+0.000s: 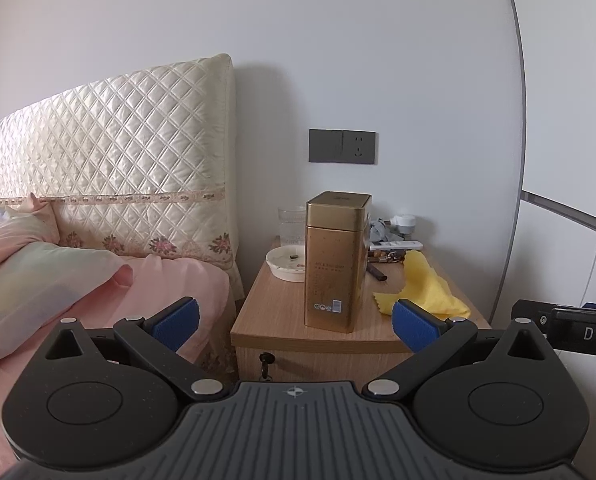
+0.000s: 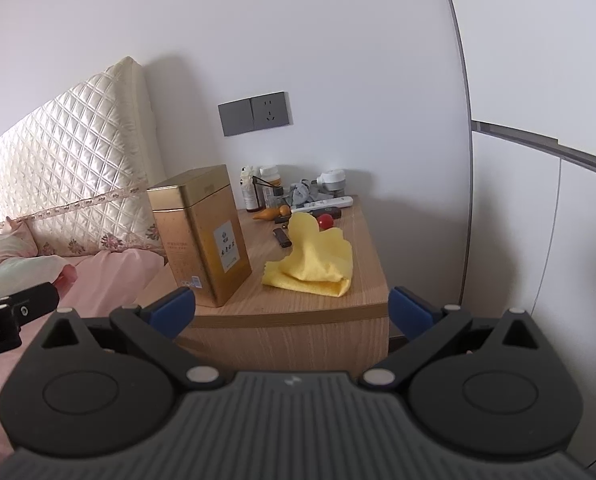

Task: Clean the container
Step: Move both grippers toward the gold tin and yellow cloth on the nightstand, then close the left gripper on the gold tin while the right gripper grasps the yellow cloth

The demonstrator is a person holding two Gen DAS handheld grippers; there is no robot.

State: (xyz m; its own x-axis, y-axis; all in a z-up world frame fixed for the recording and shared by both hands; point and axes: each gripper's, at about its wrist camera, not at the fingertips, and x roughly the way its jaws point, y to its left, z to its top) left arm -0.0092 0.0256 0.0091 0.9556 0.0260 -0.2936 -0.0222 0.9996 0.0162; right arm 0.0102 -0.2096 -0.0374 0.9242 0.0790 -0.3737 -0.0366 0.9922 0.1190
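A tall gold tin container [image 1: 336,262] with its lid on stands upright near the front of a wooden bedside table [image 1: 285,330]. It also shows in the right wrist view [image 2: 201,236]. A crumpled yellow cloth [image 1: 426,286] lies on the table to the tin's right, also seen in the right wrist view [image 2: 316,264]. My left gripper [image 1: 295,322] is open and empty, in front of the table, facing the tin. My right gripper [image 2: 291,310] is open and empty, in front of the table edge below the cloth.
A white dish [image 1: 285,264] and a clear glass [image 1: 291,224] stand behind the tin. Small bottles [image 2: 261,190], a remote [image 2: 326,203], a red ball [image 2: 326,221] and other clutter sit at the back. A bed [image 1: 97,280] adjoins the table's left.
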